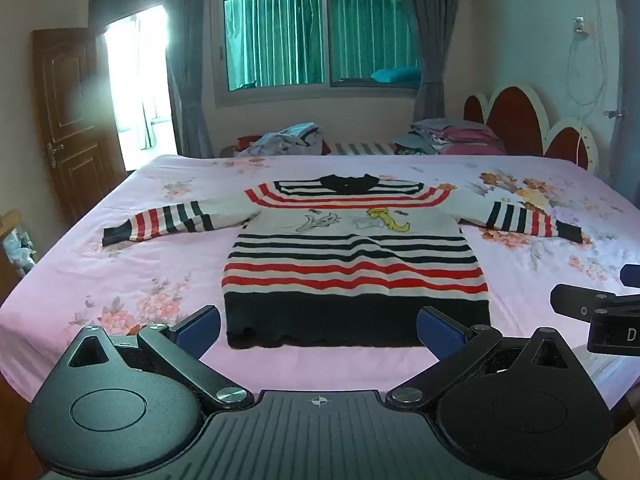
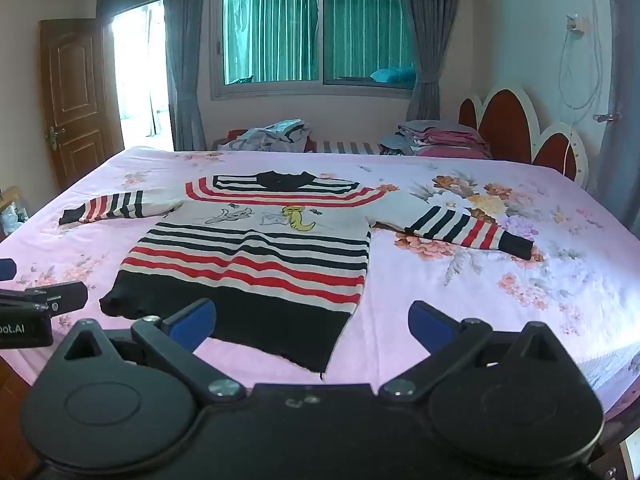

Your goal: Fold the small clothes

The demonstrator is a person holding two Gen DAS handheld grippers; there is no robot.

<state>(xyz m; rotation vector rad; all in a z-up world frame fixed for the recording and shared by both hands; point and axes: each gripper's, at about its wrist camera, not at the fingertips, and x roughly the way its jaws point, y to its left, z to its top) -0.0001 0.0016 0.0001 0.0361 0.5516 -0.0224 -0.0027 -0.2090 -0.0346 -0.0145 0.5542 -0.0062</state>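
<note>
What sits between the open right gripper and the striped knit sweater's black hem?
Only bare pink floral bedsheet, seen in the right wrist view: right gripper open and empty, short of the striped knit sweater.

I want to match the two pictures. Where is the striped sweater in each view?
Left wrist view: the striped sweater lies centred on the bed, straight ahead of the open left gripper.
Right wrist view: the sweater lies left of centre.
Shared landmark: the window behind the bed.
</note>
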